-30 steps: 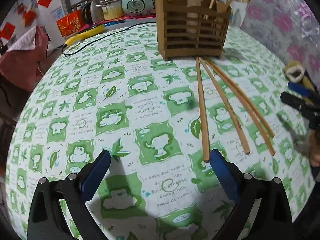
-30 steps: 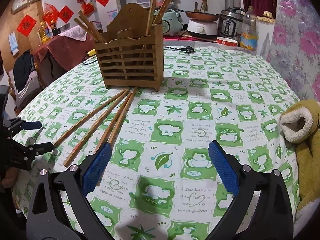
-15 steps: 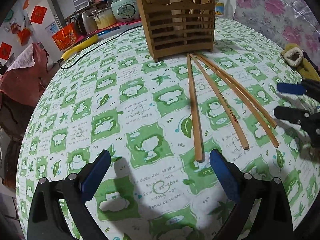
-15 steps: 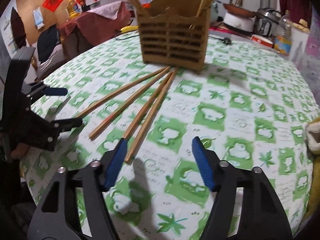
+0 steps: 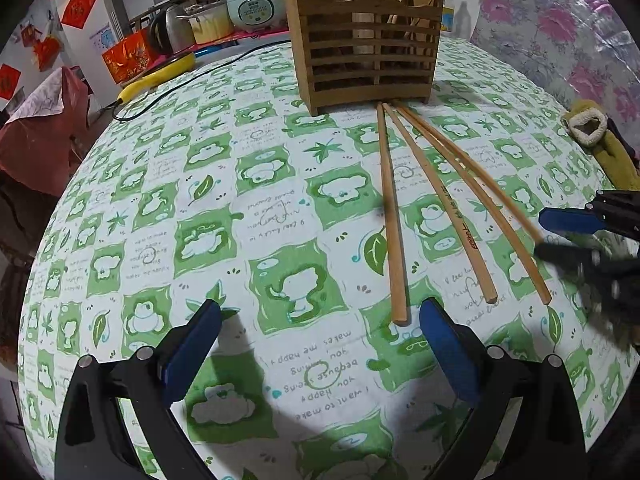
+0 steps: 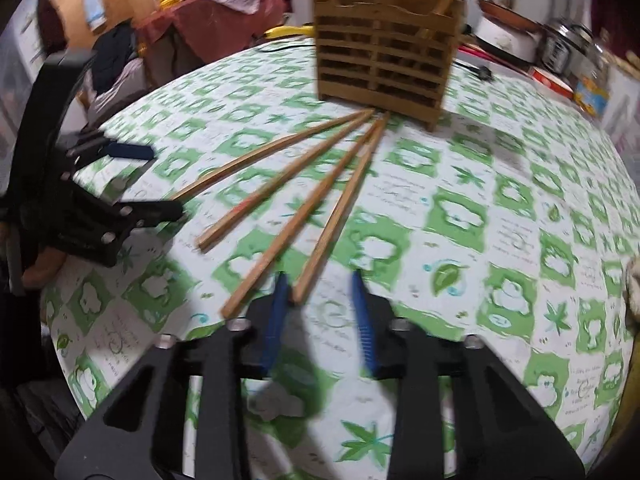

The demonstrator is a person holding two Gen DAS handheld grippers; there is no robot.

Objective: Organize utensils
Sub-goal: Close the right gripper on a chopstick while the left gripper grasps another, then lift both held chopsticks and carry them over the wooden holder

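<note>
Several wooden chopsticks lie fanned on the green-and-white tablecloth, far tips at the slatted wooden utensil holder, which holds more chopsticks. In the right wrist view the chopsticks point toward the holder. My left gripper is open wide, empty, low over the cloth; the leftmost chopstick's near end lies just inside its right finger. My right gripper is partly closed, jaws apart, with the near end of the rightmost chopstick between its fingertips, not clamped. Each gripper shows in the other's view, the right, the left.
A black cable and yellow object lie at the table's far left. A fluffy slipper sits at the right edge. Rice cookers, pots and a bottle stand beyond the table. A chair with red cloth stands left.
My right gripper moved down and forward to the rightmost chopstick's near end and narrowed its jaws. My left gripper shifted slightly; its opening is unchanged. The chopsticks have not moved.
</note>
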